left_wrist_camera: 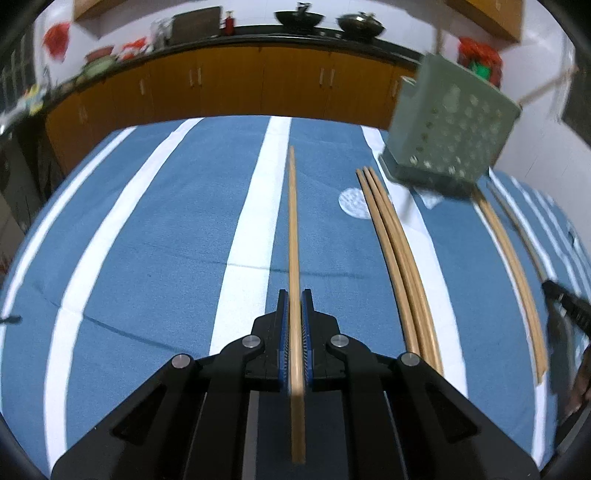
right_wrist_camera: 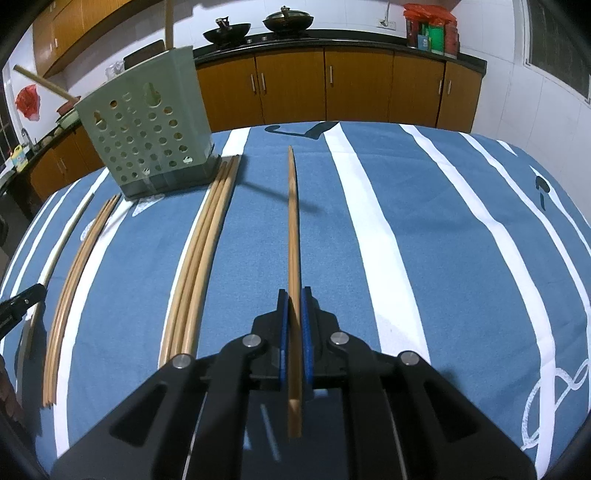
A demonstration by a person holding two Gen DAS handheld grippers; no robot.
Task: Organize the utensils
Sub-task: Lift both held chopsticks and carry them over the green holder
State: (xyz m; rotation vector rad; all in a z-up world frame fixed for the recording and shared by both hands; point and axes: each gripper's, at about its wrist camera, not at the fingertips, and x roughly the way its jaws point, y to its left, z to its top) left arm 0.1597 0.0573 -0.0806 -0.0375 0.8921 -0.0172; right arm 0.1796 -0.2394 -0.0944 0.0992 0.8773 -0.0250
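In the left wrist view my left gripper (left_wrist_camera: pixel 294 295) is shut on a wooden chopstick (left_wrist_camera: pixel 293 221) that points away over the cloth. A green perforated utensil holder (left_wrist_camera: pixel 450 125) stands at the upper right, blurred, with three loose chopsticks (left_wrist_camera: pixel 391 251) lying left of its base and a pair (left_wrist_camera: pixel 513 269) to its right. In the right wrist view my right gripper (right_wrist_camera: pixel 294 293) is shut on another chopstick (right_wrist_camera: pixel 293 221). There the holder (right_wrist_camera: pixel 147 136) stands at the upper left with sticks (right_wrist_camera: pixel 169 22) poking out of its top. Three chopsticks (right_wrist_camera: pixel 201 258) and a pair (right_wrist_camera: pixel 77 269) lie beside it.
A blue cloth with white stripes (right_wrist_camera: pixel 443 240) covers the table. Black gripper parts show at the right edge (left_wrist_camera: pixel 565 306) and at the left edge (right_wrist_camera: pixel 18 306). Orange cabinets (right_wrist_camera: pixel 332 88) and a counter with woks (right_wrist_camera: pixel 288 18) run behind the table.
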